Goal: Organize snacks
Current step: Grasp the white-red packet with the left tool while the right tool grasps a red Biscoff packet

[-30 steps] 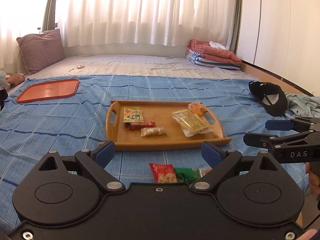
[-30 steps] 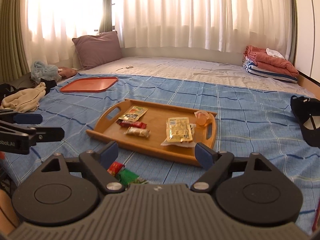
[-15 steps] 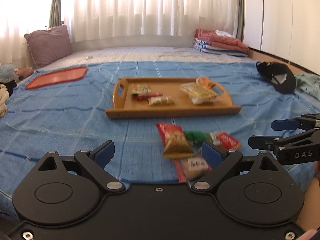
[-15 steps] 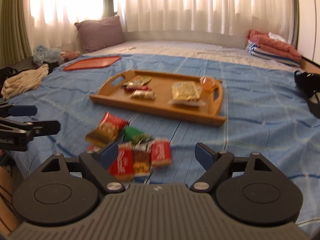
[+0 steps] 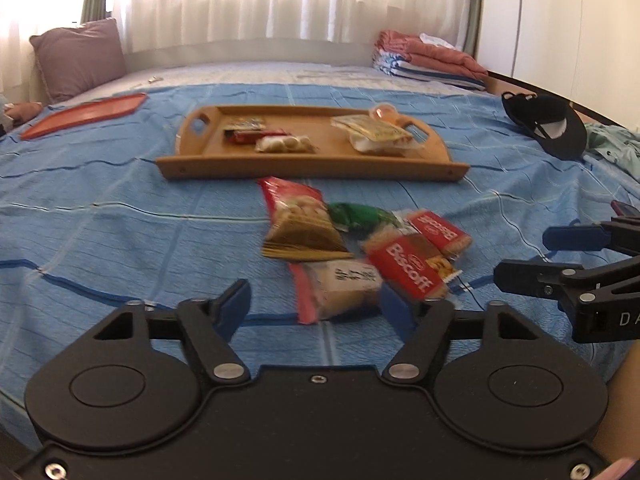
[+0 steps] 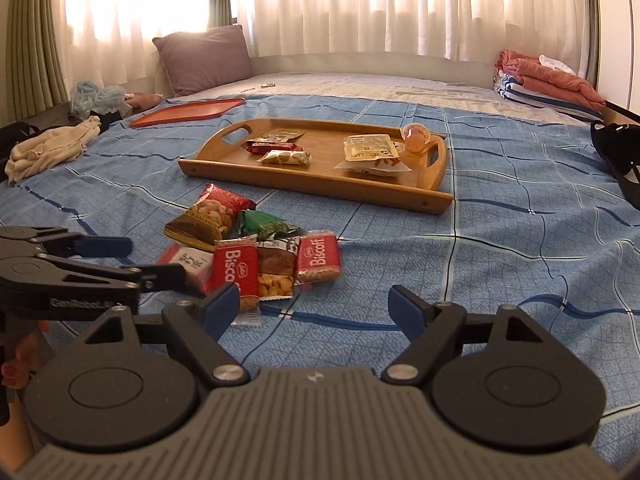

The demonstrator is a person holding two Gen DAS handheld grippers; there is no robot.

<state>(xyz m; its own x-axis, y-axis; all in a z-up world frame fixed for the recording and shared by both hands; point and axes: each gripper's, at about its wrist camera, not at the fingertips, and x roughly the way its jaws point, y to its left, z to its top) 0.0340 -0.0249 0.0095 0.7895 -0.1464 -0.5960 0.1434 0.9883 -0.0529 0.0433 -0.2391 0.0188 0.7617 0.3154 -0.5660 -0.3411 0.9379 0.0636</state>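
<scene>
**Down to the loose pile, left claw narrowing**

Compared with a second ago: much lower over the bed (image 5: 100,208), with the loose snacks now large and close ahead instead of peeking over the housing. Reads as the pick-up stage of the sorting, since the pile lies short of the wooden tray (image 5: 312,168), where several packets already sit.

On the left, the left claw (image 5: 315,306): just been closing, now about half spread, with the near end of the white packet (image 5: 348,284) lying between the pads. No firm pinch visible. Right-hand pad close against that packet's edge and the Biscoff packet (image 5: 408,268) beside it, contact uncertain through the blur. Probably the next item to go.

In the middle: peanut bag (image 5: 298,220) and green packet (image 5: 356,214) farther back, touching or overlapping the others, all on the bed near the tray's front wall.

On the right, the right claw (image 6: 316,306): spread wide, nothing between the pads, hovering over bare blue cover just right of the pile, holding nothing.
</scene>
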